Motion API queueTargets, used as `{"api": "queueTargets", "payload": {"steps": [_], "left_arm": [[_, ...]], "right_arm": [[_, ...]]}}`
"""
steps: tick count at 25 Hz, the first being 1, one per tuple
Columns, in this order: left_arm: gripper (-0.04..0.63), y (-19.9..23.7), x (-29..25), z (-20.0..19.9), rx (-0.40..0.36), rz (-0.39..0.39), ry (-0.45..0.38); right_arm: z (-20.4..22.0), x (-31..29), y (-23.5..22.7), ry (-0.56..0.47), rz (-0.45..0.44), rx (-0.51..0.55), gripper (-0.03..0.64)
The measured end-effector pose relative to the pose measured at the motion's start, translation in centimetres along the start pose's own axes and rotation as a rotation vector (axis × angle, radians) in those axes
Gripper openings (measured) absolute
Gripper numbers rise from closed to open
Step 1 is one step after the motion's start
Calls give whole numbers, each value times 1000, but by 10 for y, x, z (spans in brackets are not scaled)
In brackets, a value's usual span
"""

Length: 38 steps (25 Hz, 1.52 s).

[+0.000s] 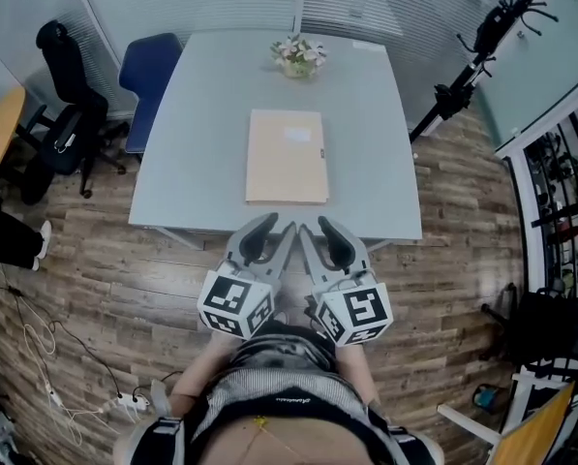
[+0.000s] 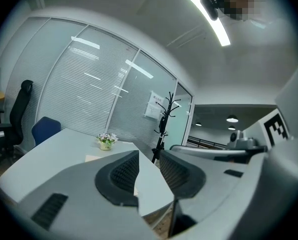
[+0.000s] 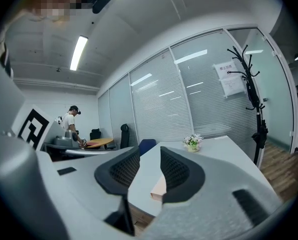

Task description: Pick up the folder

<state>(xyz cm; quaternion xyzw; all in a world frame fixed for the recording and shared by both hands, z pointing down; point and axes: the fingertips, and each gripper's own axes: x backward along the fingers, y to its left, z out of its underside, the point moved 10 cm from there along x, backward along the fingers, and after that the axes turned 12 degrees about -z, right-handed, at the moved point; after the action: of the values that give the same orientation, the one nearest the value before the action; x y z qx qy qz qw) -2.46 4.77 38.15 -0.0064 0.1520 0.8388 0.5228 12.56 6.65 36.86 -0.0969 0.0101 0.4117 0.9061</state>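
The folder point(image 1: 287, 156), a pale tan one, lies flat and closed on the grey table point(image 1: 201, 124), straight ahead of both grippers and clear of their tips. The near edge of the table runs between it and them. The left gripper point(image 1: 272, 225) and the right gripper point(image 1: 319, 227) are held close side by side just short of that edge, tips pointing toward the folder.

In the left gripper view the jaws of the left gripper point(image 2: 149, 168) stand apart with nothing between them. Only the table and a sliver of the folder point(image 2: 92, 158) show beyond them. The right gripper point(image 3: 149, 170) is likewise released and empty. The near corner of the folder point(image 3: 159, 188) shows past its right-hand pad, not touching it.

Farther ahead, beyond the folder, a small flower pot point(image 1: 298, 56) stands near the table's far edge. Ahead and to the left of the grippers is a blue chair point(image 1: 148, 80), with a black office chair point(image 1: 66, 85) farther left. Ahead and to the right, a black coat rack point(image 1: 472, 61) stands on the wooden floor point(image 1: 95, 289).
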Motion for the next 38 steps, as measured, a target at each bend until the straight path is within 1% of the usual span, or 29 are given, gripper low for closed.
{"api": "queueTargets", "payload": {"steps": [12, 19, 24, 31, 38], "left_arm": [[103, 46, -105, -33, -22, 64, 6], [103, 71, -152, -37, -17, 96, 45], [103, 89, -180, -32, -2, 102, 74], [115, 122, -204, -16, 8, 72, 132], [118, 160, -219, 17, 67, -11, 235]], "right_arm": [[-20, -78, -71, -2, 68, 11, 130], [-17, -116, -101, 31, 113, -5, 132], [-6, -139, -121, 67, 135, -22, 140], [20, -161, -145, 155, 179, -46, 144], [51, -171, -170, 255, 230, -70, 149]]}}
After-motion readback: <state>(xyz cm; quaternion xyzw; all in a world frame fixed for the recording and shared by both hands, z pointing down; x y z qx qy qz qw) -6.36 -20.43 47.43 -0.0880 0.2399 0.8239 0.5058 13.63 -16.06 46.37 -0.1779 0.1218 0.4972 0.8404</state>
